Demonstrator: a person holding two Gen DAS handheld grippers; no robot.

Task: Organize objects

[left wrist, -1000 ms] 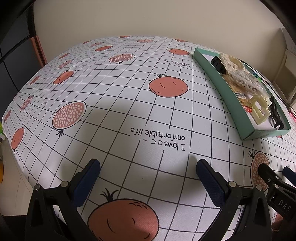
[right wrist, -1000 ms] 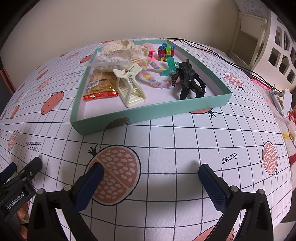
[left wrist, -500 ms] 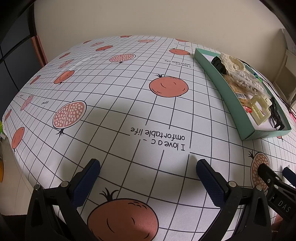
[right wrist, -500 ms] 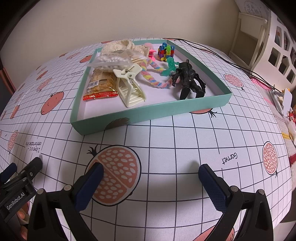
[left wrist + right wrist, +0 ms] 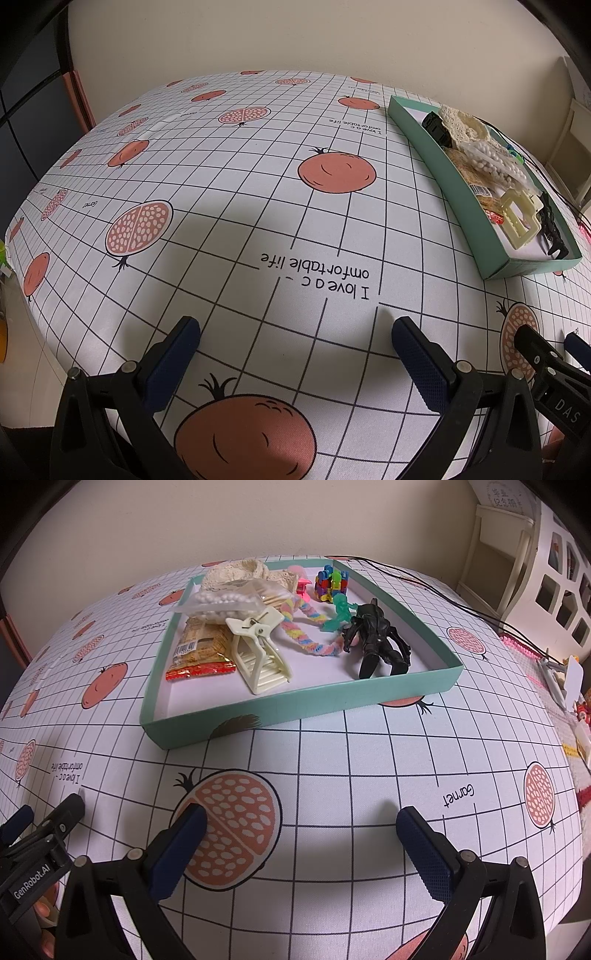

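Two handheld grippers low over a table covered in a white grid cloth (image 5: 332,760) printed with pomegranates. Left gripper (image 5: 295,354) spread wide, nothing between the fingers, facing bare cloth. Right gripper (image 5: 301,843) likewise spread wide and holding nothing, pointed at a shallow teal tray (image 5: 295,712) just ahead. Gathered inside the tray: cream hair claw (image 5: 258,657), snack packet (image 5: 201,653), bag of white beads (image 5: 225,603), lace piece (image 5: 236,570), pastel braided cord (image 5: 306,627), black toy figure (image 5: 376,638), green figure (image 5: 340,613), coloured block toy (image 5: 332,583). No loose item visible on the cloth. Fits either objects already collected into the tray, or a tray awaiting emptying and sorting; impossible to settle which. No particular next move determinable.
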